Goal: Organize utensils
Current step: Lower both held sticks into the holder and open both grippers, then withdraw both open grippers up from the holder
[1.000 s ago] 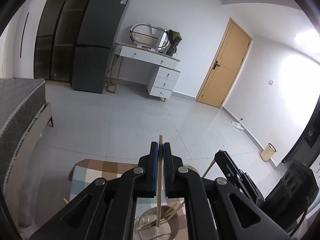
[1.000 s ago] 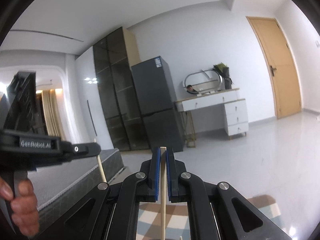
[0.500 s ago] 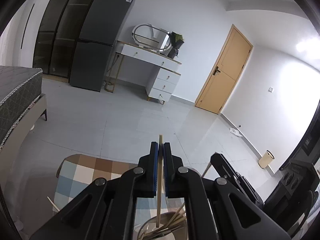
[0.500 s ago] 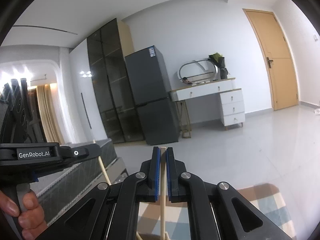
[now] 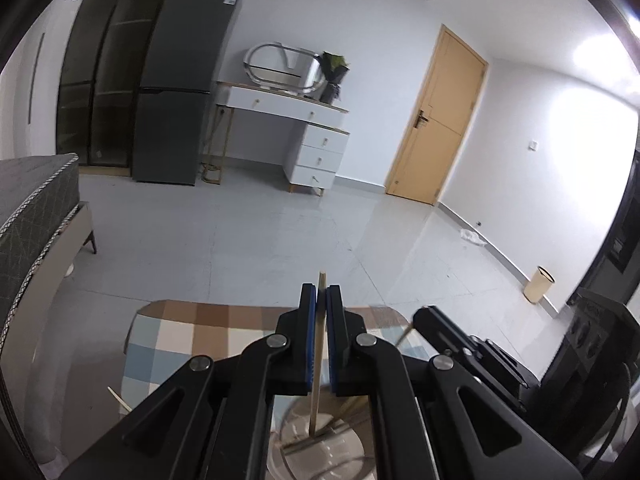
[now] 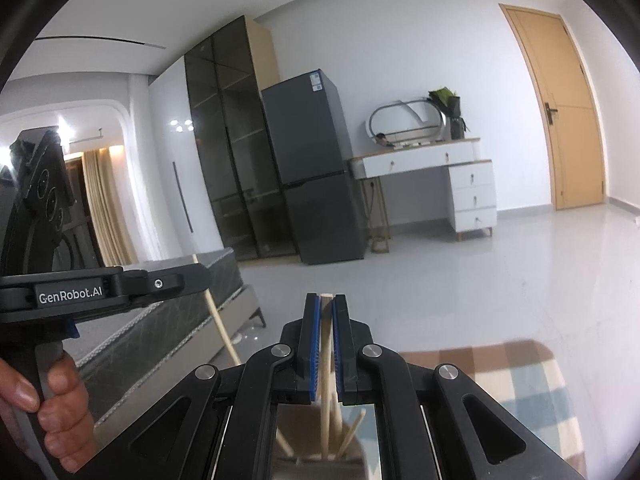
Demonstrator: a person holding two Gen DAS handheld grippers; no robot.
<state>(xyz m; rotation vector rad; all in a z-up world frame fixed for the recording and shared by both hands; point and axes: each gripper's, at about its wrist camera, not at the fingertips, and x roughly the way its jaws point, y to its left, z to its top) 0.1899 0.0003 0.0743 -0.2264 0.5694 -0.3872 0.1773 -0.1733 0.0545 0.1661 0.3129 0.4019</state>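
Through my left wrist view, my left gripper is clamped narrow on a single chopstick, held upright so its lower end hangs inside the clear glass holder at six o'clock, where other sticks already lie; I judge the upright hold is meant to let it slide straight in. One loose stick lies on the checked tablecloth at eight o'clock, and my right-hand tool shows at four o'clock. Beyond are a grey tiled floor, a dark fridge at eleven and a tan door at one. Through my right wrist view, my right gripper pinches another chopstick upright over the same glass holder at six o'clock, several sticks standing in it. My left hand grips its tool at eight o'clock, its stick slanting down towards the holder.
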